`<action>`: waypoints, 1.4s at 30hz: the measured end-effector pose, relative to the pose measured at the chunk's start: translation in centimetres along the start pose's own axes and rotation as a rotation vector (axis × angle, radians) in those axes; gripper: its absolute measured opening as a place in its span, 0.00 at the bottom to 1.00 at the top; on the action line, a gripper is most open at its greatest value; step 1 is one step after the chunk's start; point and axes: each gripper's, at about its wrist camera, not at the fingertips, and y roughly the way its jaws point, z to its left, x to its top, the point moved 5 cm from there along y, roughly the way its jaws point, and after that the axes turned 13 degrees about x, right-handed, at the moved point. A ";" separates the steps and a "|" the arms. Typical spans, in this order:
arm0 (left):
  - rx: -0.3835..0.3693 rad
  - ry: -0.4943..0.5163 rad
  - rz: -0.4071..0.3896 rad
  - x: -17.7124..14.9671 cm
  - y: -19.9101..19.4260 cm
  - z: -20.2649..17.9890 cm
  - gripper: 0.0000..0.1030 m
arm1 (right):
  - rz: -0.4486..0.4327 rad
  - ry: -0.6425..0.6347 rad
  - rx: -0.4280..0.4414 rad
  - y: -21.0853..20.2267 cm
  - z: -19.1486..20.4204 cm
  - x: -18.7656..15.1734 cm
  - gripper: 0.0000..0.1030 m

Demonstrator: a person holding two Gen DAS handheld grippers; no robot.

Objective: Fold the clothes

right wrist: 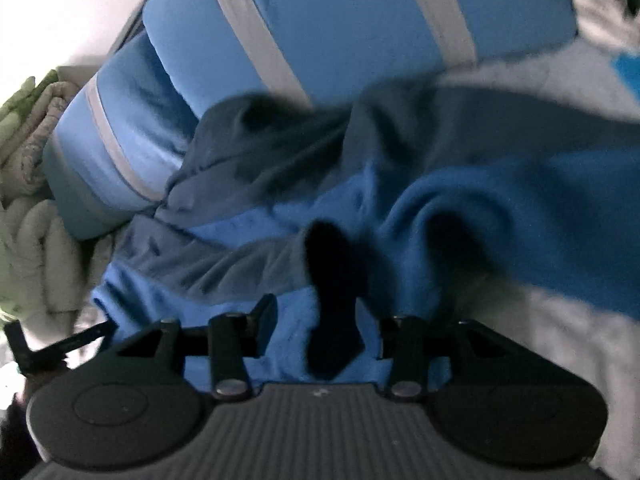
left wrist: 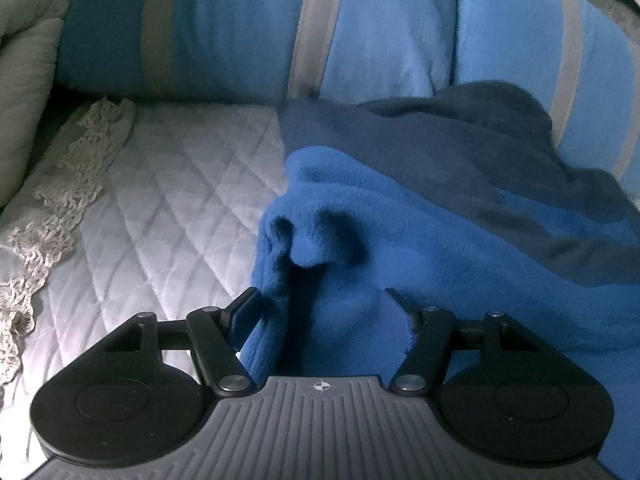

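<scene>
1. A white quilted bed cover (left wrist: 160, 184) is lying under everything, with blue striped pillows (left wrist: 248, 28) leaning behind.
2. The blue fleece top (left wrist: 420, 240) is lying crumpled on it.
3. The left gripper (left wrist: 320, 312) is standing wide, fleece bunched between its fingers, perhaps touching.
4. The right gripper (right wrist: 324, 320) is standing apart over blurry fleece.

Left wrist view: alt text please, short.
Left gripper is open around a bunched fold of a blue fleece garment lying on a white quilted bed cover. Blue pillows with grey stripes lie behind.
</scene>
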 end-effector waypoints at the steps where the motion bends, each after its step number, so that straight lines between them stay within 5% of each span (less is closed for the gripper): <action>1: -0.010 -0.008 -0.007 0.0 0.0 0.1 0.63 | 0.011 0.015 0.003 0.5 -0.2 0.0 0.58; 4: -0.030 -0.033 -0.033 0.2 -0.2 0.4 0.73 | 0.019 0.029 0.012 1.2 -0.2 -0.1 0.58; 6: -0.032 -0.047 -0.053 0.3 -0.3 0.6 0.75 | 0.016 0.028 0.019 1.5 0.0 -0.3 0.50; 8: -0.024 -0.062 -0.075 0.5 -0.5 0.8 0.78 | 0.013 0.027 0.024 1.7 0.3 -0.4 0.08; 16: -0.053 -0.089 -0.101 1.0 -1.0 0.7 0.89 | -0.020 -0.052 -0.075 -0.3 2.1 -0.2 0.04; 30: -0.078 -0.155 -0.118 1.4 -1.4 1.5 0.94 | -0.117 -0.081 -0.083 -5.1 4.3 0.9 0.04; 42: -0.081 -0.139 -0.093 1.3 -0.9 1.4 0.94 | 0.034 -0.065 -0.207 -0.4 0.7 -1.6 0.15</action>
